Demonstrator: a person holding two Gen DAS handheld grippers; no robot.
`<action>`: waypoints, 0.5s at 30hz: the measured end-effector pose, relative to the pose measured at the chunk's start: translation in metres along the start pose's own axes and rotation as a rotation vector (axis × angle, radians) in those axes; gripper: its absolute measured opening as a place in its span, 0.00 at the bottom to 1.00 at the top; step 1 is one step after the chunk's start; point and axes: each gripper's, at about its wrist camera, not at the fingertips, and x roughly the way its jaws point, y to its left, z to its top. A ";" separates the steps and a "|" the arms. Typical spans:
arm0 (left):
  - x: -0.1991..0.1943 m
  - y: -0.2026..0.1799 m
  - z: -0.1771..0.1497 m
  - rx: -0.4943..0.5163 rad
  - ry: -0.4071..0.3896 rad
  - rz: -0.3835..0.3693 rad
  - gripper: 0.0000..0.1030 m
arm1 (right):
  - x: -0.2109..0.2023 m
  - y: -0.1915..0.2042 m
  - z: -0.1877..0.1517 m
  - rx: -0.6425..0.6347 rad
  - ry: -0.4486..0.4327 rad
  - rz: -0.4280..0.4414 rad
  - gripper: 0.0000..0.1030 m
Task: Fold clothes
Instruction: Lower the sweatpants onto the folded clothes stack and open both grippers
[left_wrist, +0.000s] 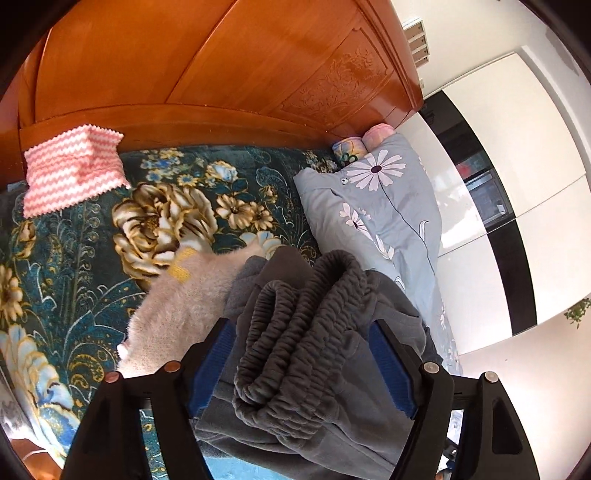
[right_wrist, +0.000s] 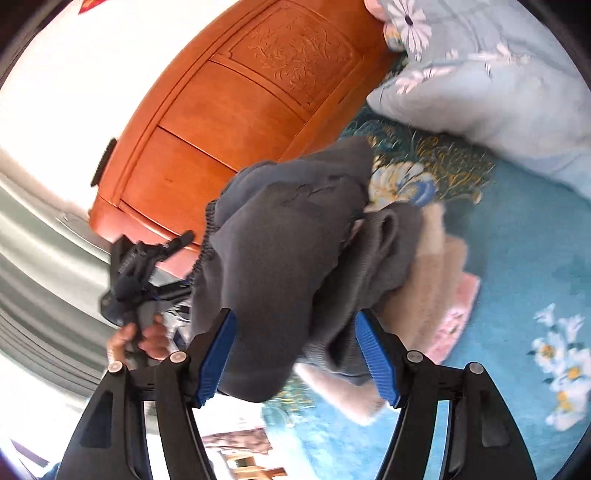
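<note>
The grey trousers (left_wrist: 306, 332) are bunched up above the bed (left_wrist: 74, 258), lying between the blue pads of both tools. In the left wrist view, the left hand-held gripper (left_wrist: 303, 365) stands wide apart with the gathered elastic waistband heaped between its fingers; whether the pads actually pinch the cloth cannot be told. In the right wrist view, the right hand-held gripper (right_wrist: 295, 354) is also spread wide, with the trousers (right_wrist: 288, 258) draped between its fingers, and again a grip cannot be confirmed. A beige fuzzy sweater (left_wrist: 184, 310) lies on the bed just beside and partly under the trousers. A pink zigzag cloth (left_wrist: 74, 170) sits at the head of the bed against the wooden headboard (left_wrist: 221, 74). A blue-grey flowered pillow (left_wrist: 380, 206) lies at the bed's far side, near the headboard.
</note>
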 end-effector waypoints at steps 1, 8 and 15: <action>-0.006 -0.010 -0.003 0.044 -0.009 0.007 0.76 | -0.004 0.006 0.000 -0.027 -0.027 -0.024 0.66; -0.002 -0.075 -0.051 0.400 0.057 0.016 0.76 | 0.010 0.062 0.023 -0.269 -0.075 -0.089 0.66; 0.028 -0.048 -0.055 0.329 0.099 0.032 0.76 | 0.049 0.056 0.020 -0.272 -0.007 -0.105 0.66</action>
